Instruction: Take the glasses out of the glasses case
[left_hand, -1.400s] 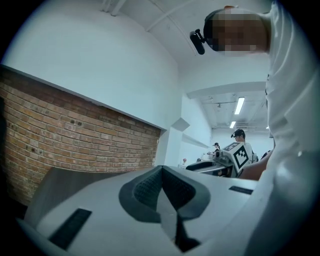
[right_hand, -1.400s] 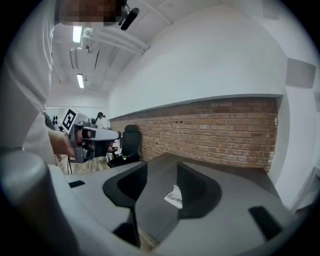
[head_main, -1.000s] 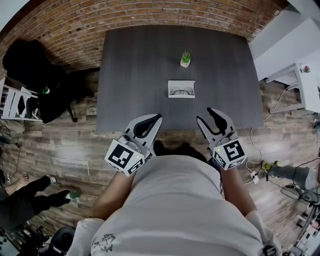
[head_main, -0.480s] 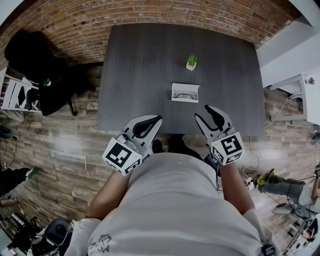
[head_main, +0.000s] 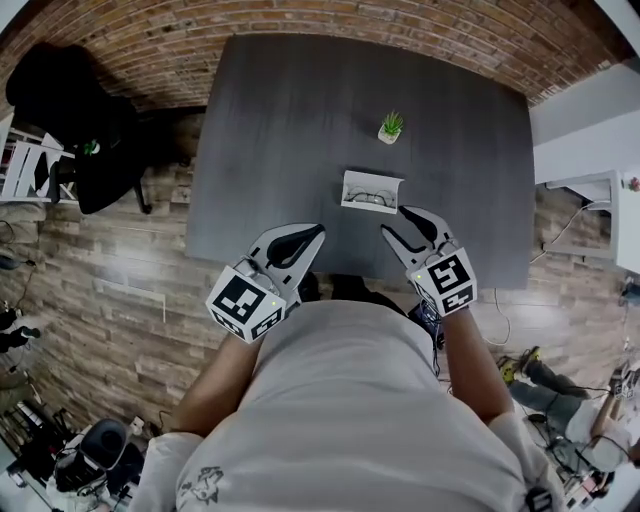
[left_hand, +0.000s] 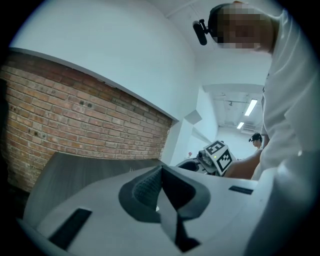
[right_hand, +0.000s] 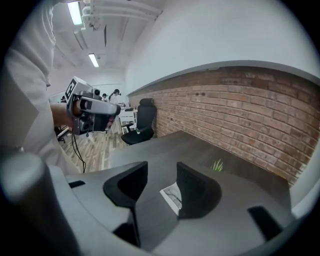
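A white glasses case (head_main: 372, 192) lies open on the dark grey table (head_main: 280, 130), with dark-framed glasses inside it. In the right gripper view the glasses case (right_hand: 173, 195) shows between the jaws, farther out on the table (right_hand: 165, 150). My right gripper (head_main: 398, 222) hovers at the table's near edge, just short of the case, jaws open and holding nothing. My left gripper (head_main: 312, 236) hangs at the near edge to the left of the case, its jaws meeting at the tips (left_hand: 160, 172), with nothing in them.
A small potted plant (head_main: 391, 127) stands behind the case, also seen as a plant (right_hand: 218, 165) near the brick wall (right_hand: 240, 115). A black office chair (head_main: 70, 110) sits left of the table. Wood floor surrounds the table.
Both grippers have crept forward over the table's near edge. The right gripper now sits closer to the case. The case and plant lie as before.
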